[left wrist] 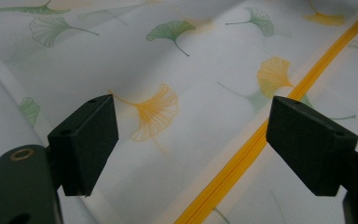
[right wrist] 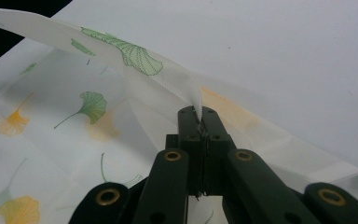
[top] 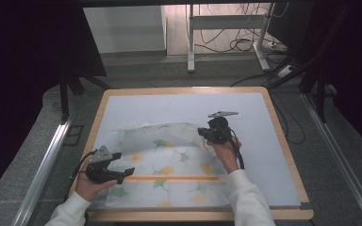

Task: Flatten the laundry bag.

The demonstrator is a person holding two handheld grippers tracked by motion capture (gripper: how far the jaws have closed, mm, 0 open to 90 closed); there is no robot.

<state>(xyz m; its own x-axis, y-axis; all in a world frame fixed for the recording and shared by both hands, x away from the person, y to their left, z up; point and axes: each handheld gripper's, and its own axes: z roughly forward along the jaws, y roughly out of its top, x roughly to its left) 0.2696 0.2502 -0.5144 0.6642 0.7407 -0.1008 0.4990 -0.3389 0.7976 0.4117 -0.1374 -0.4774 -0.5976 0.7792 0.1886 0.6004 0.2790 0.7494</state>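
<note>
My right tongs [top: 206, 133] are pressed together on the far right corner of the ginkgo-print cloth bag [top: 169, 165], pinching a thin edge of the fabric; in the right gripper view the jaws meet on the lifted flap [right wrist: 135, 58], which rises from the tongs [right wrist: 200, 122] and runs off to that view's upper left. The left tongs [top: 125, 173] are spread wide, nothing between the pads, hovering low over the near left part of the bag; the left gripper view has the fabric [left wrist: 177, 70] lying flat below and ahead of them [left wrist: 192, 140].

The bag lies spread on the grey mat [top: 259, 113] of the bench [top: 292, 160], long axis left to right across it, with the orange zipper strip [top: 174, 178] running along that same axis near my side. The far edge is already rumpled and partly turned toward me.

Key relation: the held corner sits at the far right, the rest of the cloth lies toward me and to the left of the right tongs. So I judge the fold goes from far to near, pulling the corner toward the zipper strip. The left tongs sit just at the left end of that strip, nearer to it than the right ones, well placed to pin or pinch that side. Risk: a one-corner pull skews the fold.
</note>
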